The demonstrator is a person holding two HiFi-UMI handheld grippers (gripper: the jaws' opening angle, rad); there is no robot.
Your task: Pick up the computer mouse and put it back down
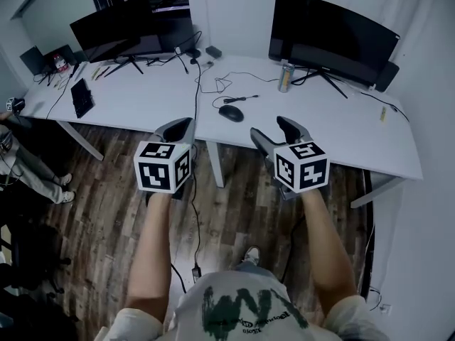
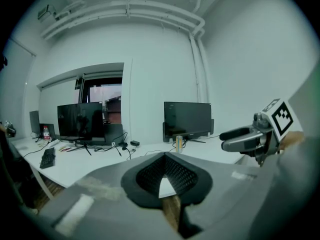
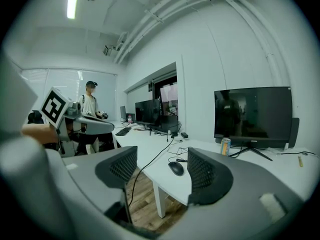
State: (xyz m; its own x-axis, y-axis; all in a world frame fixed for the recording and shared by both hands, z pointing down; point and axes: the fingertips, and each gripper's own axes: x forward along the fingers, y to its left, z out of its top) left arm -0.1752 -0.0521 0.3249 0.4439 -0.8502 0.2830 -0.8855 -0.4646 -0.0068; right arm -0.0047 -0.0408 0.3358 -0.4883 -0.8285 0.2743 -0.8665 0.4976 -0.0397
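Note:
A black computer mouse (image 1: 231,113) lies on the white desk (image 1: 341,130), its cable running back toward the wall. Both grippers hang in the air in front of the desk's front edge, apart from the mouse. My right gripper (image 1: 270,126) is open with nothing between its jaws; in the right gripper view the mouse (image 3: 176,168) shows far off through the gap of the right gripper (image 3: 162,164). My left gripper (image 1: 183,125) sits to the left of the mouse. In the left gripper view the left gripper (image 2: 165,176) has its pads (image 2: 145,176) meeting, holding nothing.
Two dark monitors (image 1: 327,34) (image 1: 114,34) stand at the back of the desk, with a drink can (image 1: 285,77), loose cables (image 1: 227,84) and a keyboard (image 1: 82,96). A person (image 3: 90,104) stands off to the left. Wooden floor (image 1: 106,219) lies below the grippers.

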